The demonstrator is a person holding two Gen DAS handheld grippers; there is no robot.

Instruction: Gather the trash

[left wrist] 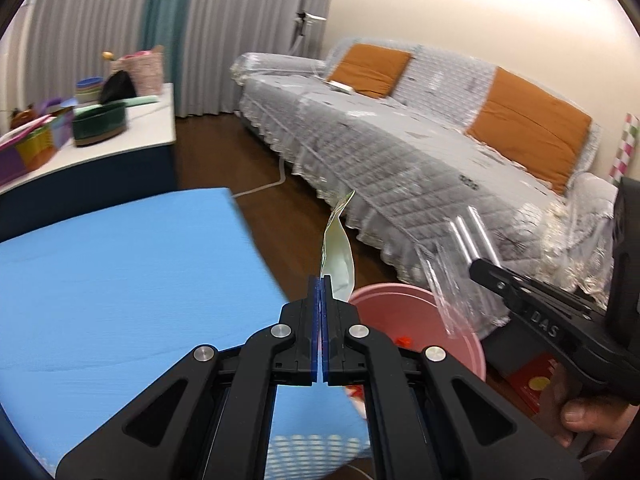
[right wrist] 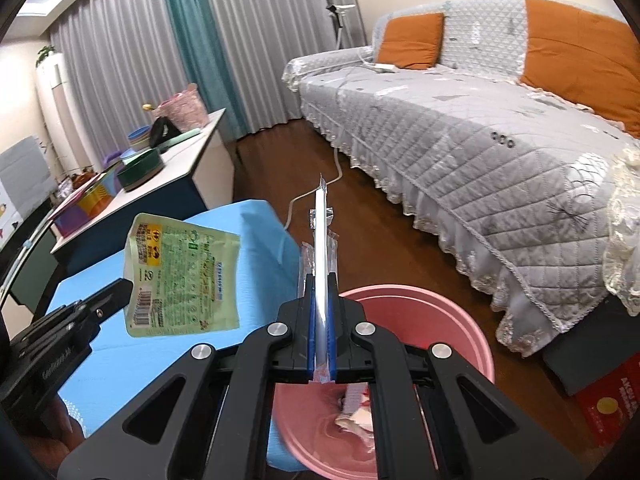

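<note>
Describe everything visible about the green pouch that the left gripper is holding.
The green pouch is a flat, flexible, glossy plastic packet, pale green with dense printed text, symbols and a barcode near its lower left corner. It looks empty and slightly buckled. The left gripper is shut on its lower left edge, holding it in the air in front of the blue table, left of the pink bin. From the left wrist view it shows edge-on, with a pale underside, rising from the pads.

Both tongs loaded, over bin.
My right gripper (right wrist: 320,280) clamps a clear wrapper (right wrist: 321,236) above pink bin (right wrist: 476,344); left gripper (right wrist: 120,286) pinches green pouch (right wrist: 184,276).
</note>
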